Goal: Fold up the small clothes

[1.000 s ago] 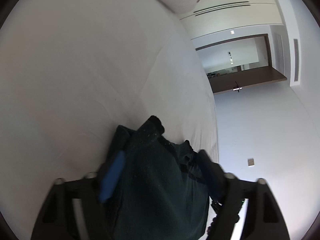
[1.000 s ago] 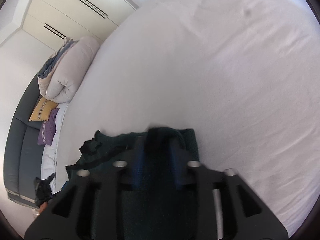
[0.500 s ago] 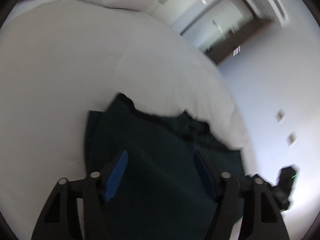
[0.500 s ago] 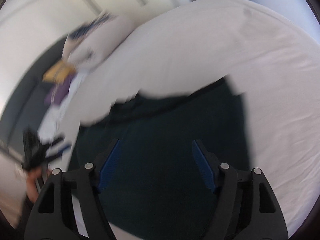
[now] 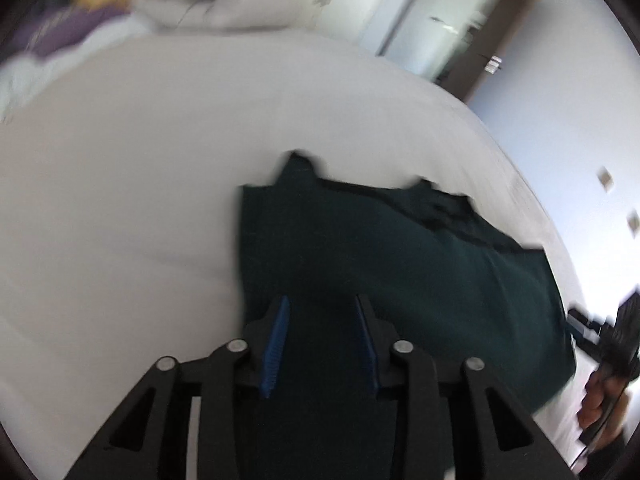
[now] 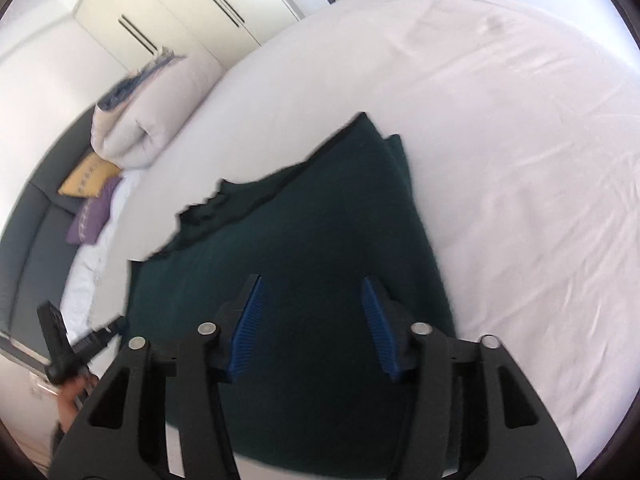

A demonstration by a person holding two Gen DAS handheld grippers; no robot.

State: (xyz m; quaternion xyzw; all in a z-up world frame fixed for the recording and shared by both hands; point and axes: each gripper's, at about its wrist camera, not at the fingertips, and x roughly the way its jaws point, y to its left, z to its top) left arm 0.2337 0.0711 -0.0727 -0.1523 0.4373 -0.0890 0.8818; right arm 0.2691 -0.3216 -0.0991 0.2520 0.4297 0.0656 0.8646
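Note:
A dark green garment (image 5: 400, 264) lies spread flat on the white bed (image 5: 140, 184); it also shows in the right wrist view (image 6: 320, 240). My left gripper (image 5: 322, 312) is open and empty, hovering above the garment's near left part. My right gripper (image 6: 312, 300) is open and empty above the garment's near edge. The other hand-held gripper shows at the right edge of the left wrist view (image 5: 616, 340) and at the left edge of the right wrist view (image 6: 68, 344).
A rolled white duvet (image 6: 140, 120) lies at the head of the bed, with a yellow pillow (image 6: 86, 176) and a purple pillow (image 6: 92, 216) by a grey headboard. White wardrobes (image 6: 180, 20) stand behind. A doorway (image 5: 440, 24) shows beyond the bed.
Both grippers were shut on the bunched garment a second ago. They have let go and pulled back, and the garment now lies spread flat on the bed.

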